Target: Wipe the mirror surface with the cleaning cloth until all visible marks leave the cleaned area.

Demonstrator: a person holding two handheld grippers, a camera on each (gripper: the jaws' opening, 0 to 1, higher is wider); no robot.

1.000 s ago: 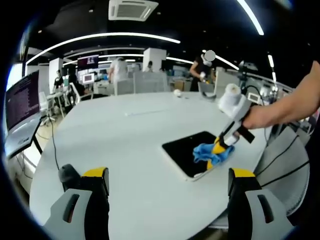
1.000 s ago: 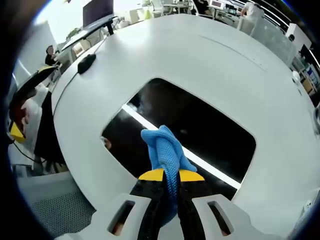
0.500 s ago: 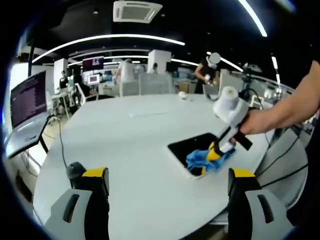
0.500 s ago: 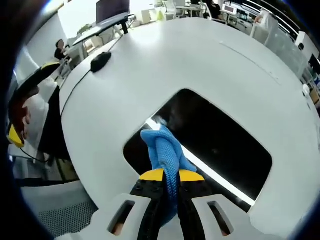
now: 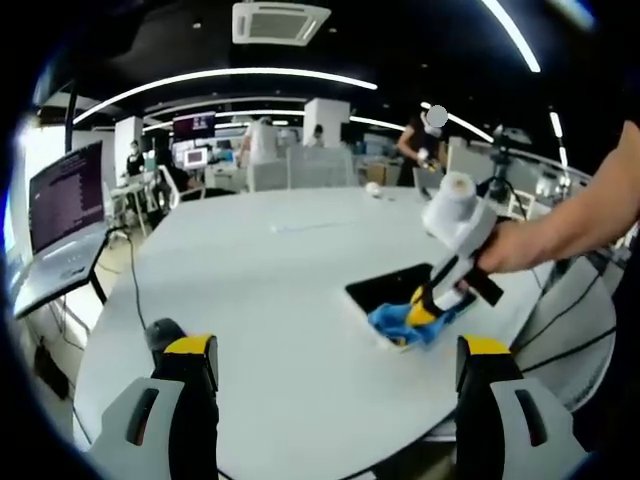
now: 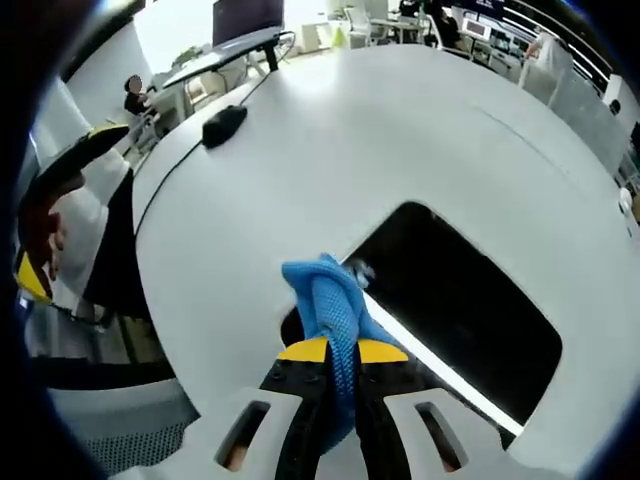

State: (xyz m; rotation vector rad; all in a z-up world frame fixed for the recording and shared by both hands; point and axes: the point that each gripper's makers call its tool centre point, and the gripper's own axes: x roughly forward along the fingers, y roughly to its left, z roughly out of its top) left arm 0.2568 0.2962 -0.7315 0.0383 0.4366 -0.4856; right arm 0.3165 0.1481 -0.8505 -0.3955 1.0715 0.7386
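Blue microfibre, bunched into a thick fold, is clamped between the yellow-tipped jaws of the right gripper; this blue cleaning cloth hangs over the near corner of the dark rectangular mirror, which lies flat on the round white desk. In the left gripper view the same cloth sits at the mirror's near end, with the right gripper pressed down on it by a person's hand.

The left gripper hovers with its jaws wide apart and nothing between them, well clear of the mirror.

The likeliest trouble, as I judge it, comes from the cloth's position at the very edge. Pulled further toward the desk's rim, the wad would slide off the glass and wipe bare desk, leaving the far part of the mirror untouched. The mirror is thin and nothing pins it; a hard drag could shove it toward the desk edge, and the idle left gripper is not bracing it. The cloth is held as a narrow roll, so each stroke covers little and streaks may stay between passes.

Farther off, a black computer mouse with its cable lies near the desk's far rim, well apart from the work.
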